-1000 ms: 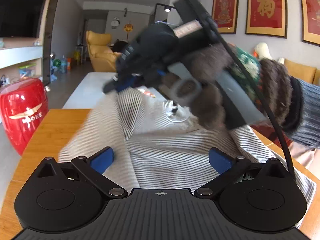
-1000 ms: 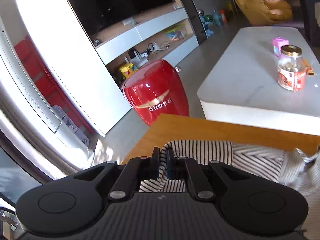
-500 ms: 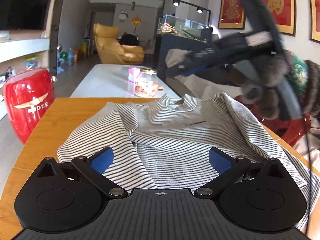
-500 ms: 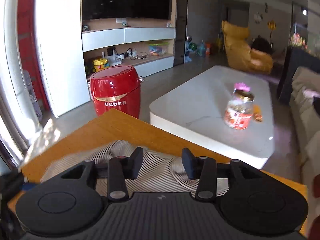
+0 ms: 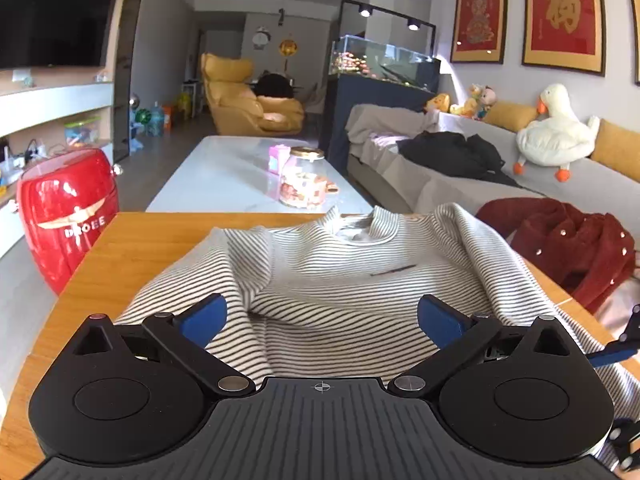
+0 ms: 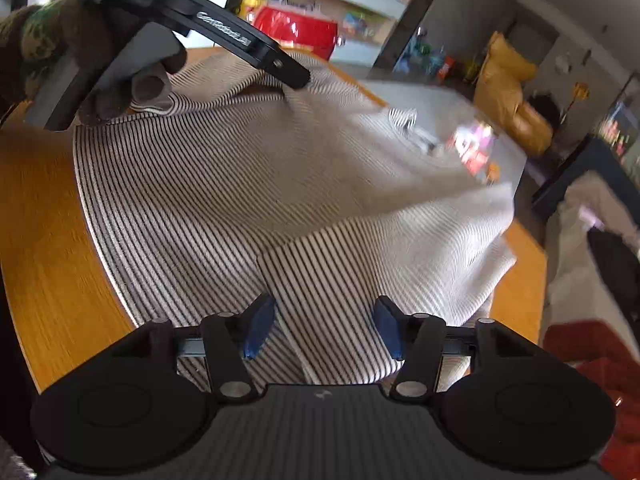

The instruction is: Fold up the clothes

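A grey-and-black striped long-sleeve shirt (image 5: pixel 340 280) lies spread and rumpled on the wooden table (image 5: pixel 140 248), collar at the far side. My left gripper (image 5: pixel 320 318) stands wide open low over its near part, nothing between the blue pads. In the right wrist view the shirt (image 6: pixel 240 184) fills the middle. My right gripper (image 6: pixel 323 330) is open over a folded flap at the shirt's near edge, with fabric lying between its fingers but not pinched. A gloved hand (image 6: pixel 100 60) holds the left gripper (image 6: pixel 296 80) at the shirt's far-left side.
A red stool (image 5: pixel 68 212) stands left of the table. Beyond it is a white coffee table (image 5: pixel 224 176) with a glass jar (image 5: pixel 306 178). A dark red garment (image 5: pixel 568 252) lies by the table's right edge, next to a grey sofa (image 5: pixel 440 192).
My right gripper opened, let go of the shirt's left edge, and swung back to the shirt's near right side. The left gripper stayed open and nearly still.
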The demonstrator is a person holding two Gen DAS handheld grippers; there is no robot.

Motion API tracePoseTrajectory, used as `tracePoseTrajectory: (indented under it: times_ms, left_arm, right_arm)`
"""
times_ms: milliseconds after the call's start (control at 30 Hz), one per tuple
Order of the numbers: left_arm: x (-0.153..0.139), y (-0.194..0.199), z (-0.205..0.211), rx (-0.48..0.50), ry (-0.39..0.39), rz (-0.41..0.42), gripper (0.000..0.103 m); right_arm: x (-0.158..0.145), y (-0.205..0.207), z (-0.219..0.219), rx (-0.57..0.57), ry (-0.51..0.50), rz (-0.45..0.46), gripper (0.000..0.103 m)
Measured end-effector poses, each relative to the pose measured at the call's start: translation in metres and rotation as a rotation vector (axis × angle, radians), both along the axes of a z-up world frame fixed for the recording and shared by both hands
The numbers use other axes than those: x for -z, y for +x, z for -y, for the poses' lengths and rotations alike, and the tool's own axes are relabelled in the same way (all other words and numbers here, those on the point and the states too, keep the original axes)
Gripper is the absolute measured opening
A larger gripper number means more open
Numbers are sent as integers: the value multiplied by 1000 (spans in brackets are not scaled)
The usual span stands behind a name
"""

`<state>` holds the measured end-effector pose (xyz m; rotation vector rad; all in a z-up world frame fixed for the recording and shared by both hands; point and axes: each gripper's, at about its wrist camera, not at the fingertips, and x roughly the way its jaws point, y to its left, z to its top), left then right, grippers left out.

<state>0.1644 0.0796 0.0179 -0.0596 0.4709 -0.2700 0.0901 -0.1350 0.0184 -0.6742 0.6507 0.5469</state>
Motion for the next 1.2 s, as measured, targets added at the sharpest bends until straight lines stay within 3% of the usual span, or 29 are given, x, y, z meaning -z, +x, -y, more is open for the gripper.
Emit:
tracePoseTrajectory:
  times_ms: [33, 67, 100, 167, 267, 367, 467, 633, 833, 1000, 1200]
  left_arm:
    - [1, -2, 4, 19, -1, -2, 103]
    - [2, -3, 9, 38, -1, -4, 103]
    - [3, -5, 13, 57, -2, -6, 103]
    - [5, -8, 22, 96, -3, -10, 103]
    - [9, -13, 34, 150, 0, -18, 103]
    - [17, -19, 35, 164, 12, -38, 103]
    - [15, -22, 28, 157, -7, -32, 103]
    - [7, -23, 13, 112, -21, -18, 103]
    - [-2, -31, -10, 48, -36, -7, 103]
    - [-6, -42, -26, 15, -30, -1, 103]
    - [-5, -47, -46, -26, -27, -11, 103]
  right_arm:
    - [2, -3, -3, -8, -15, 39, 59]
    - [3, -3, -3, -5, -20, 65, 42]
    - [-1, 4, 0, 23, -1, 63, 14]
    - [-11, 19, 9, 86, 40, 64, 11]
    - [-48, 58, 51, 270, 127, 137, 11]
    - [-100, 96, 113, 507, 292, 260, 11]
    - [-143, 120, 161, 638, 511, 308, 11]
    - [-163, 148, 154, 561, 670, 246, 11]
    - [-152, 193, 79, 376, 808, 64, 11]
    - [-124, 227, 11, 302, 796, -68, 11]
    - [-104, 235, -31, 284, 777, -117, 19]
